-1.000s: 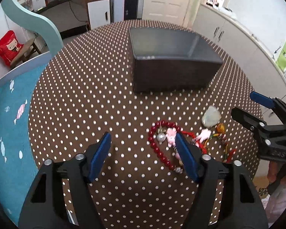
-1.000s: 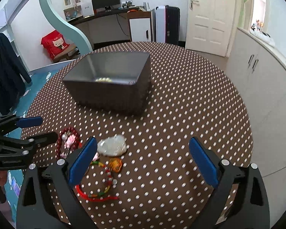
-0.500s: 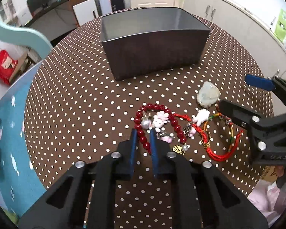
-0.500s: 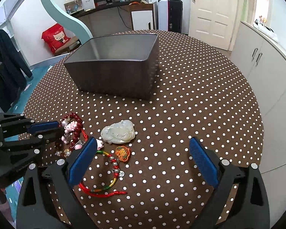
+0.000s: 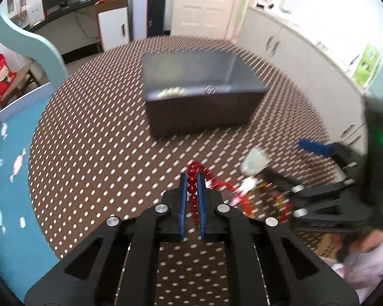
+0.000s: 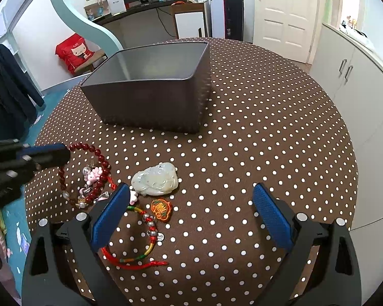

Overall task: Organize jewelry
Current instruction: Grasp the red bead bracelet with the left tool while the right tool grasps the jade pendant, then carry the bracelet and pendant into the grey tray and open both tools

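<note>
Between the blue pads of the left gripper [image 5: 192, 190]: a string of red beads [image 5: 192, 188], pinched tight, pads closed down on it. Gripper angled steeply downward toward the table; the rest of the red bead bracelet trails off toward 4 o'clock in the blurred left view. From the right wrist, the same bracelet [image 6: 99, 173] hangs partly lifted at 9 o'clock, its pink charm and small silver beads dangling inside the loop.

Right gripper [image 6: 191, 211]: jaws wide apart, nothing between them, tilted down over the table, pads clear of all items.

Items near the right gripper's left pad:
- pale jade carving [image 6: 155, 179], at 11 o'clock of the gap, flat on the cloth.
- orange embroidered charm [image 6: 161, 209], just below the carving.
- red and multicoloured cord bracelet [image 6: 138, 250], at 8 o'clock, partly under the left finger.

Dark grey box [image 6: 150, 86]: open-topped, at 12 o'clock, well apart from the jewellery; some pale beads lie inside [image 5: 172, 92].

Round table with brown dotted cloth [image 6: 268, 140]: broad bare area from 1 to 4 o'clock, out to the rim.
</note>
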### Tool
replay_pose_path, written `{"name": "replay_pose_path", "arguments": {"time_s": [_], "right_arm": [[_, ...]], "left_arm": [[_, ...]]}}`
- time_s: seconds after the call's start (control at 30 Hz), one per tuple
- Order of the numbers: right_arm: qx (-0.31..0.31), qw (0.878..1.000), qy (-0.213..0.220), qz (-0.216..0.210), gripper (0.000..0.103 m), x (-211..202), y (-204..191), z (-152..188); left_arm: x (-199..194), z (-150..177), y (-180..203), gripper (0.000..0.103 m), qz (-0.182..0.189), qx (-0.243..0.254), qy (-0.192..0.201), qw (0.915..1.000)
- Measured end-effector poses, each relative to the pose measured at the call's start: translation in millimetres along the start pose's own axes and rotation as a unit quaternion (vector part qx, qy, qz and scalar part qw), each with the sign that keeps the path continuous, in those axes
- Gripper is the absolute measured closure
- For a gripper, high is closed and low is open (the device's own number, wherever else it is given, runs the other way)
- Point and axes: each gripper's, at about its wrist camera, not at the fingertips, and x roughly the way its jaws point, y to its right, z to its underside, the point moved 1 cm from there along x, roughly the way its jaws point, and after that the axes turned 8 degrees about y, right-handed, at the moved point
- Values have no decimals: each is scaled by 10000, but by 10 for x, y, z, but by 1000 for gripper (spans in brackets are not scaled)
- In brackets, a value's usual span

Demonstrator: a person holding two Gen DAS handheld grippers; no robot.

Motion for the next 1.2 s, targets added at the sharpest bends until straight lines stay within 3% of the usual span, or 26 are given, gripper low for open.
{"name": "replay_pose_path", "arguments": {"time_s": [0.17,0.4,0.53,0.63,1.2], "right_arm": [[-76,9998,54,-188,12,23,-69,-48],[-362,9989,-123,-254,35,181,-253,-61],[-712,9972,-169,146,48,253,-353,-89],[-763,9967,-225,152,61,281,-386,-125],[-516,9984,-16,218,62,47,-122,-187]], "left_arm": [[-137,-71,20,96,190,-6,180,9997],[-64,-249,39,96,210,-129,241,9994],[28,-299,-14,96,231,-202,205,9993],[50,-299,-67,96,234,-265,200,9992],[120,-270,-101,96,239,-253,182,9992]]}}
